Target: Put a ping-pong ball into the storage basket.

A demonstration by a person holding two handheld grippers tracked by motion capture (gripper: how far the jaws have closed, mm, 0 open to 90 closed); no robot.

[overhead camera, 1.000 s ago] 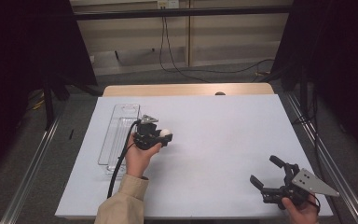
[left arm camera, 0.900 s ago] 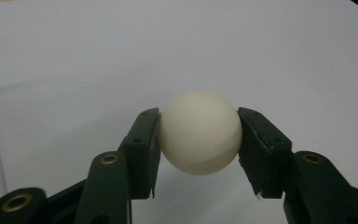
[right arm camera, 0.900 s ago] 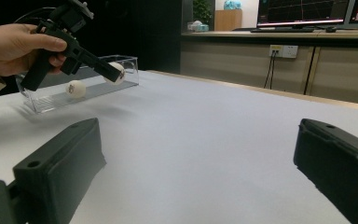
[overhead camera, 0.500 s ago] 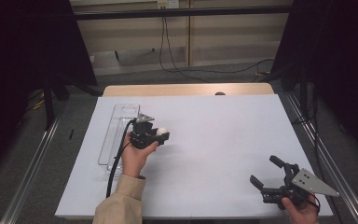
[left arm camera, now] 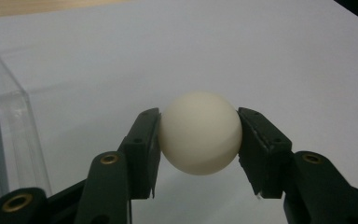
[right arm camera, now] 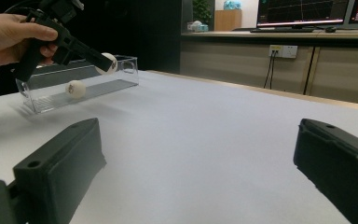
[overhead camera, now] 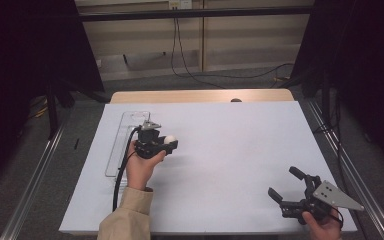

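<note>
White sheeting (overhead camera: 230,165) is covering the table, with dark curtains hanging either side. Left gripper (overhead camera: 167,143) is clamping a white ball (left arm camera: 199,132) beside the clear tray (overhead camera: 121,135); right gripper (overhead camera: 286,185) is sitting wide open, holding nothing.

A white ball (overhead camera: 169,140) is clamped between the jaws of the left gripper (overhead camera: 166,145), which is held above the white table (overhead camera: 230,150) just beside a clear plastic tray (overhead camera: 121,134) lying along the table's left part. The left hand (overhead camera: 142,167) and a tan sleeve (overhead camera: 125,217) are seen below it. The right gripper (overhead camera: 286,186) is held near the table's near right corner, well apart, its jaws spread with nothing between them.
</note>
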